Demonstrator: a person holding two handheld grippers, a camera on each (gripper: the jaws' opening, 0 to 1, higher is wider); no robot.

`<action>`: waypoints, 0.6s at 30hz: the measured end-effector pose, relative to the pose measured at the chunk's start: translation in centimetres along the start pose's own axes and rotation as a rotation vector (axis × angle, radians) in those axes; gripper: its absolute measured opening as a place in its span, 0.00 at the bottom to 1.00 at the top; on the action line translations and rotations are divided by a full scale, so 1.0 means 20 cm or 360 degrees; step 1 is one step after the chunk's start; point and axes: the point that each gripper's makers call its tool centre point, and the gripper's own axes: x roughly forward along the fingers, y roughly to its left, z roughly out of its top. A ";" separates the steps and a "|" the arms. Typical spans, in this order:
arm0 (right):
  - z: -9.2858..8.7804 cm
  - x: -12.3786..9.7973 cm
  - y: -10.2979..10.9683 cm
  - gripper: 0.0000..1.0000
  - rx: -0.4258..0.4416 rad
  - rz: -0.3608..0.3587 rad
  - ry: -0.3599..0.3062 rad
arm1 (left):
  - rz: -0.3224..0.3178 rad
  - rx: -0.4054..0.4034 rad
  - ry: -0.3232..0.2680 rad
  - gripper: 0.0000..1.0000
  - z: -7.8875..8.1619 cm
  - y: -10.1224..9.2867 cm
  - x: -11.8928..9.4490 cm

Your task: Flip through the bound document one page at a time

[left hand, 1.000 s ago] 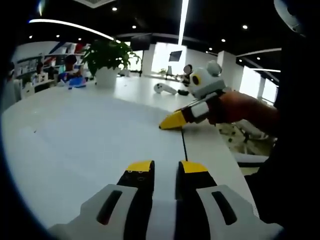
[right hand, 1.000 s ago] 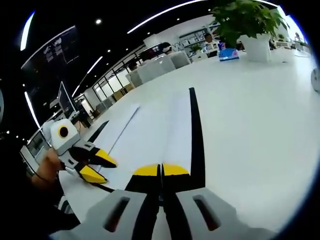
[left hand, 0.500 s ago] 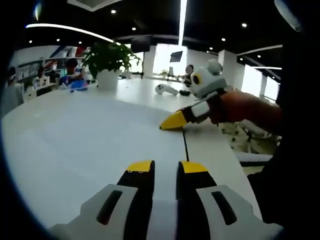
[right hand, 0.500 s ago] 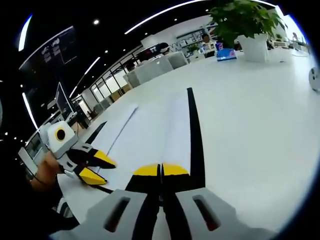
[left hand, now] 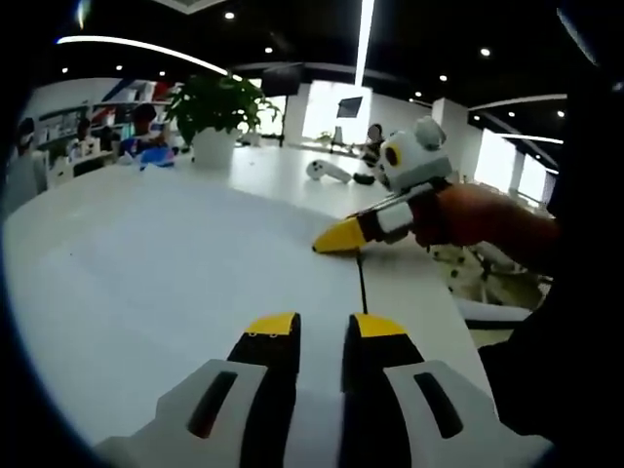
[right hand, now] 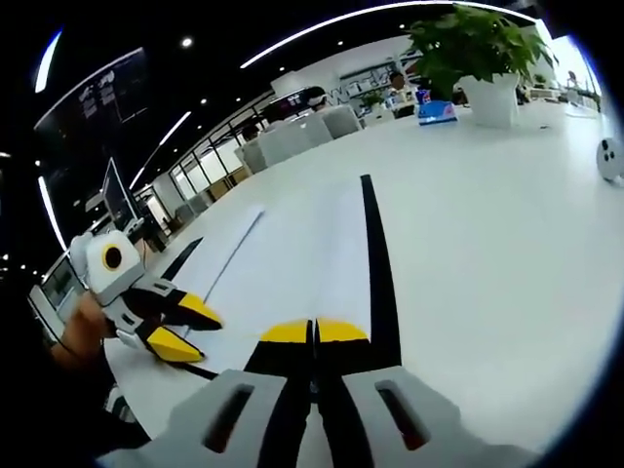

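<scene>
Bound document [right hand: 322,244] lies flat on the white table [right hand: 507,244], its black spine strip running away from the camera in the right gripper view, white pages spread to the left of it. The right gripper [right hand: 314,331] sits low over the near end of the pages with its yellow-tipped jaws pressed together; whether a page is pinched between them cannot be told. The left gripper [left hand: 314,326] hovers above the white page surface with its jaws narrowly apart, holding nothing. A potted plant [left hand: 214,117] stands far across the table.
</scene>
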 end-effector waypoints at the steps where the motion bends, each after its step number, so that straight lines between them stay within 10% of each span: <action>1: 0.00 0.00 0.00 0.01 0.0003 -0.0001 0.0003 | 0.0001 0.0009 0.0006 0.24 0.00 0.00 0.00; 18: -0.01 0.00 0.00 0.01 0.0065 -0.0005 0.0021 | 0.0042 0.0021 -0.0028 0.38 0.05 -0.05 -0.07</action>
